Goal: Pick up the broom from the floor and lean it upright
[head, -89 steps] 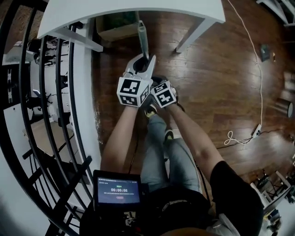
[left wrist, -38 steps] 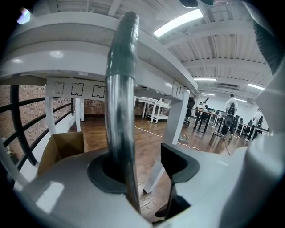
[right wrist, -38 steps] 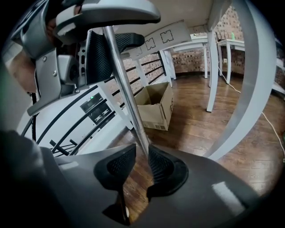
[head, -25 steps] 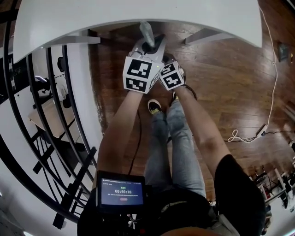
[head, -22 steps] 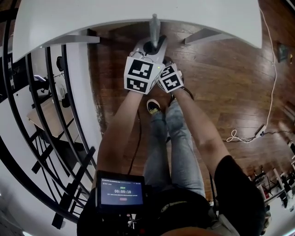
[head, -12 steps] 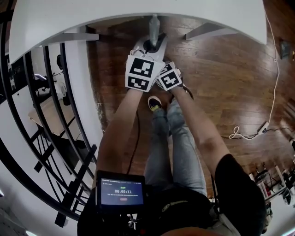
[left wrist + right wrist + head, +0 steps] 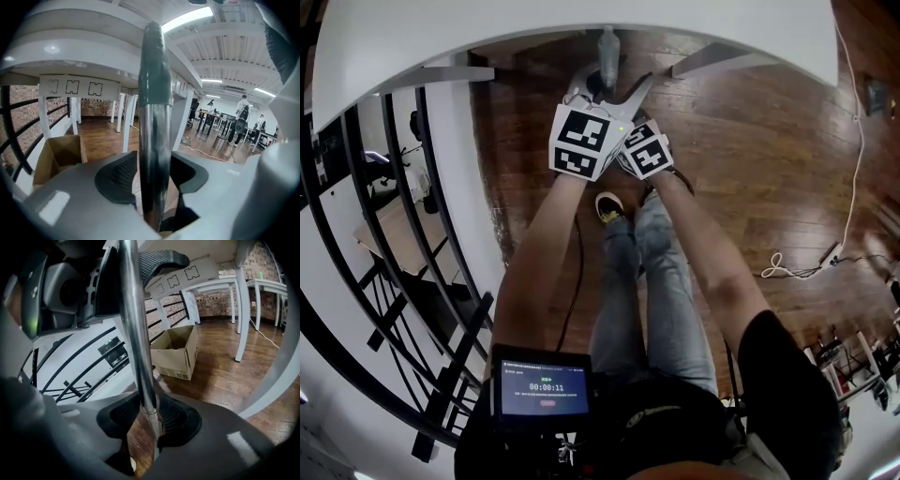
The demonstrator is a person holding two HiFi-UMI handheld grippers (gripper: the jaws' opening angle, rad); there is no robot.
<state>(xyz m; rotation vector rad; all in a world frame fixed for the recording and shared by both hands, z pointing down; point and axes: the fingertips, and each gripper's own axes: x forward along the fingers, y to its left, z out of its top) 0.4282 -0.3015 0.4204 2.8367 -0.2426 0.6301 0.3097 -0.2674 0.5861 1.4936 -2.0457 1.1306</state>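
The broom stands upright. Its metal handle has a grey-green grip, whose top rests at the edge of the white table. My left gripper has the handle between its jaws. They are opening, with a gap on the right side. My right gripper sits lower on the thin shaft. Its jaws are opening too, and the pads stand just off the shaft. In the head view both marker cubes sit side by side, the left one above the right one. The broom head is hidden.
A cardboard box stands under the table by a white table leg. A black railing runs along the left. A white cable lies on the wood floor at the right. My shoe is below the grippers. People stand at far desks.
The left gripper's jaws have spread apart around the handle. Both hands have stayed almost where they were, and the handle's top still rests at the table edge.
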